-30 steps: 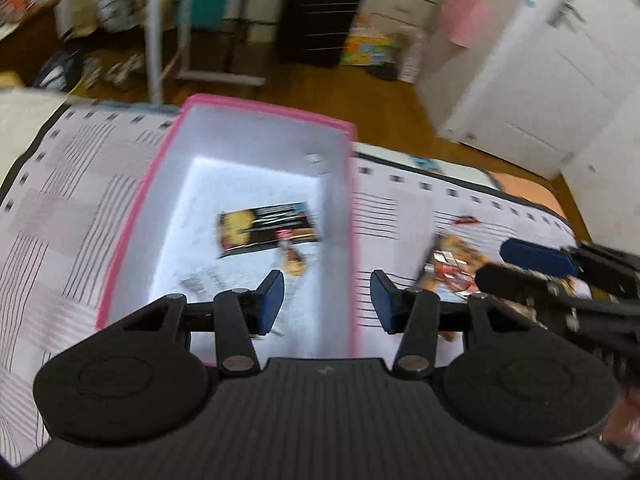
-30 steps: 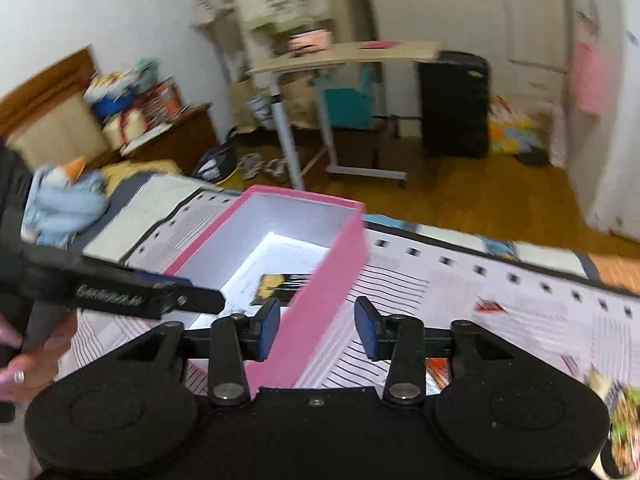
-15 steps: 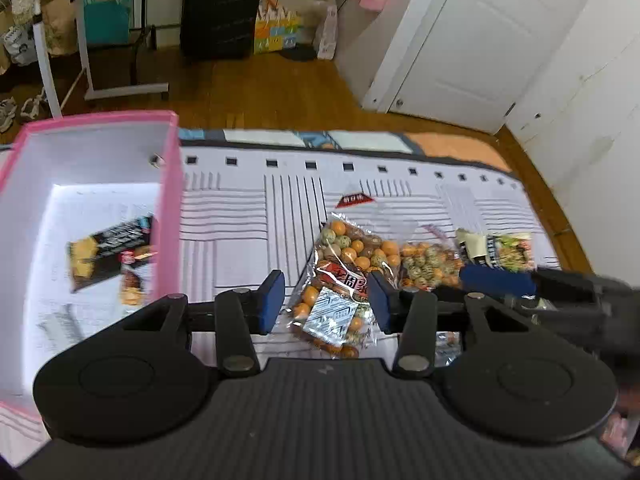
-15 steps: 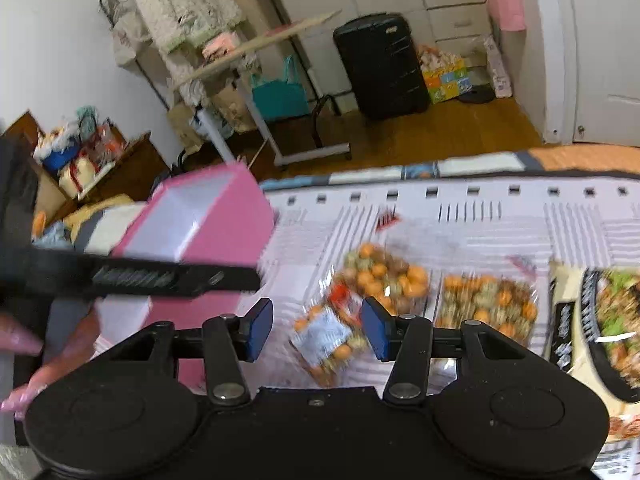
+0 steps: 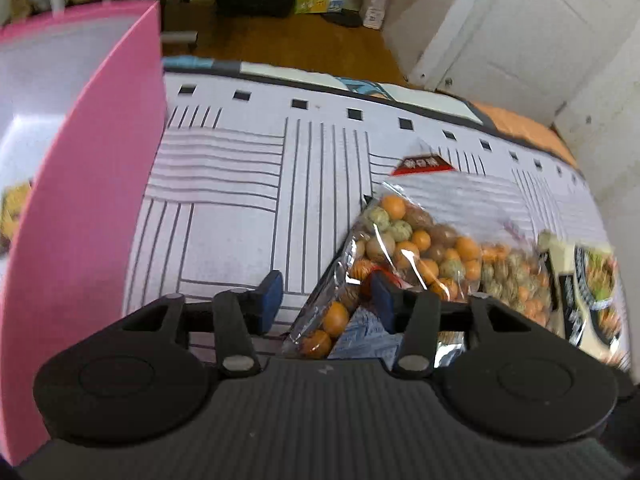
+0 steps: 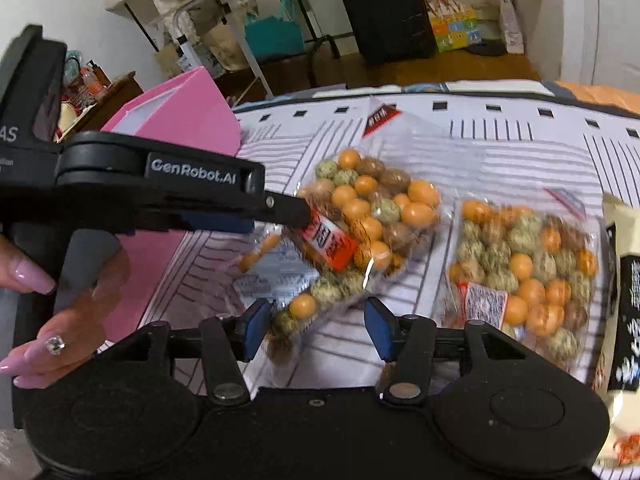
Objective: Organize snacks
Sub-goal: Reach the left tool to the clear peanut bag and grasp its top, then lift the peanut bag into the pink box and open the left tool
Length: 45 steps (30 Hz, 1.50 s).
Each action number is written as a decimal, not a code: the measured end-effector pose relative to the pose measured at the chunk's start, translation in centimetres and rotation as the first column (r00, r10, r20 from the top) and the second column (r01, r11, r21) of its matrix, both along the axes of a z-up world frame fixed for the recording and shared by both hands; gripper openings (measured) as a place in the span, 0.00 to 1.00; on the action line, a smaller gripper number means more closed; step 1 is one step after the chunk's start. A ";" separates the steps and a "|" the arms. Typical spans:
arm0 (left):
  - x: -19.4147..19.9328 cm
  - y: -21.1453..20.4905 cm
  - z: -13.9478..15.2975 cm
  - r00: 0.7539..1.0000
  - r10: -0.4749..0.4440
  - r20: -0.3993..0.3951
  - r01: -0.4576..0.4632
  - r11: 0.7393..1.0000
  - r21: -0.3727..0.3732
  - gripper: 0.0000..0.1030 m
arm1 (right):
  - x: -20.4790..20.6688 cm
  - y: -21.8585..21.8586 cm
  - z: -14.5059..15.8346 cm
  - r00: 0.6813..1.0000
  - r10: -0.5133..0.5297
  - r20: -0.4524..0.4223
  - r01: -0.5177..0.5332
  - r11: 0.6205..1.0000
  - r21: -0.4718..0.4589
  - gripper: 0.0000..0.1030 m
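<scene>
I see a clear plastic bag of orange and speckled green coated nuts at centre right of my left view, its near end lying between the spread fingers of my left gripper. My right gripper is also spread, over the same bag's lower end. The bag lies on a white line-patterned cloth. A pink box fills the left edge; bare cloth separates them.

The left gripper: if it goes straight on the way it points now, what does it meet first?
Most likely the nearer bag of coated nuts: the left gripper is open with the bag's edge already between its fingers. Exact depth is unclear.
</scene>
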<state>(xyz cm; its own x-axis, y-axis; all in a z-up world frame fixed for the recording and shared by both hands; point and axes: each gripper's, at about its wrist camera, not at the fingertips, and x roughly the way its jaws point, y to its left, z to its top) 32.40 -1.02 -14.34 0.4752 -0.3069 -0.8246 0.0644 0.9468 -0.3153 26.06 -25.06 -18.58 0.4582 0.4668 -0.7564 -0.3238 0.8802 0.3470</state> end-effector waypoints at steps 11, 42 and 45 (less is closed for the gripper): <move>-2.8 -1.3 -0.7 0.983 -0.157 -0.101 0.145 0.983 -0.111 0.48 | -1.3 2.5 -0.2 0.998 0.048 0.030 -0.046 0.996 -0.071 0.86; -7.5 -1.6 2.9 0.956 -0.288 -0.060 0.287 0.958 -0.023 0.47 | -8.2 4.5 1.3 0.959 0.052 0.278 -0.017 0.992 -0.127 0.83; -8.9 -1.3 4.2 0.954 -0.294 -0.061 0.294 0.956 -0.006 0.47 | -10.0 4.6 2.4 0.957 0.051 0.286 -0.022 0.994 -0.103 0.83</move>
